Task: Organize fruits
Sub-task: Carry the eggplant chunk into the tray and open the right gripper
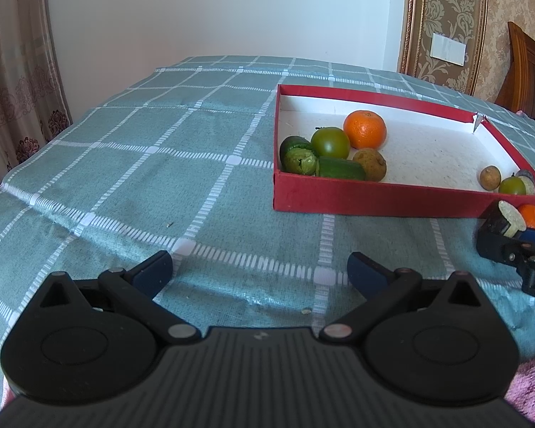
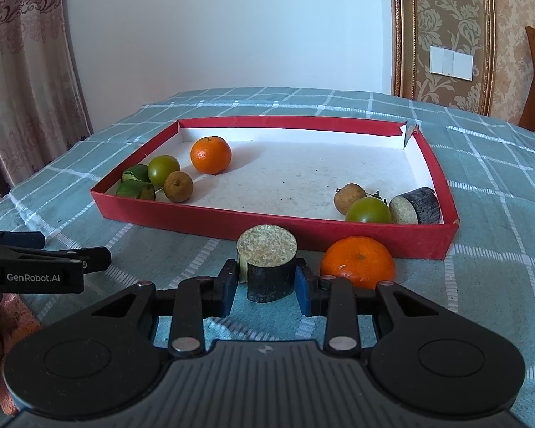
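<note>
Teal checked cloth (image 1: 182,164) covers the counter, with a white wall and patterned curtains behind it. On the cloth sits a shallow red box (image 2: 232,219) with a white floor. At its left end lie an orange (image 2: 210,154), a green tomato (image 2: 164,171), a brown longan (image 2: 178,186) and two cucumber pieces (image 2: 136,189). At its right end a second longan (image 2: 349,198), another green tomato (image 2: 368,211) and a dark sugarcane chunk (image 2: 415,205) sit close together. Outside the box, just in front of its near wall, the right claw (image 2: 267,280) grips a second sugarcane chunk (image 2: 266,267) between its blue pads, pale cut end up. A second orange (image 2: 357,262) rests on the cloth just beside it. The left claw (image 1: 260,273) is spread wide over bare cloth, holding nothing.
</note>
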Demonstrator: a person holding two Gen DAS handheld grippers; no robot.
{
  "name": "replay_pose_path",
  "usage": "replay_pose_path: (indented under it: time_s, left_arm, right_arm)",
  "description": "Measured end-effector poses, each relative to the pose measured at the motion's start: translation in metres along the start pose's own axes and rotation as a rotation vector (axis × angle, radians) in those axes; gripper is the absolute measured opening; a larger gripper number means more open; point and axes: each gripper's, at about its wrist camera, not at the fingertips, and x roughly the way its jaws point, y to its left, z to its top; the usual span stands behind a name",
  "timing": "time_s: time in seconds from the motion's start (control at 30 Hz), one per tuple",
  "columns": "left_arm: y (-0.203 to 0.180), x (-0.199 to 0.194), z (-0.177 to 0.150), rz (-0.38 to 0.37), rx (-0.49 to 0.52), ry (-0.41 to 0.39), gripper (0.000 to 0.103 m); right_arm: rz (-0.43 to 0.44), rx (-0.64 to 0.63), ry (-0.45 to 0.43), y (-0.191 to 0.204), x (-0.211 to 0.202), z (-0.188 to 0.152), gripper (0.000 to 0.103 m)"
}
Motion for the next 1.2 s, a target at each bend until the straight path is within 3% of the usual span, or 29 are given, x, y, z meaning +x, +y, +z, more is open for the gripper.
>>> replay_pose_path:
  time_s: [0.33, 0.53, 1.03, 1.13, 1.2]
  left_arm:
    - [0.000, 0.000, 0.000, -0.002, 0.001, 0.000, 0.103]
    - [0.001, 0.000, 0.000, -0.004, 0.001, 0.000, 0.103]
    - [0.001, 0.000, 0.000, -0.004, 0.001, -0.001, 0.103]
    - [0.001, 0.000, 0.000, -0.004, 0.001, 0.000, 0.103]
    - [0.001, 0.000, 0.000, -0.004, 0.001, 0.000, 0.103]
  right_arm:
    - [-0.015, -0.054, -0.068, 0.010, -0.014, 0.036, 0.033]
    - [-0.045, -0.043, -0.079, 0.002, 0.000, 0.063, 0.033]
    - [-0.107, -0.007, -0.013, -0.017, 0.039, 0.062, 0.034]
    - [-0.106, 0.003, -0.015, -0.020, 0.038, 0.060, 0.047]
    - [-0.115, 0.008, -0.029, -0.022, 0.034, 0.060, 0.068]
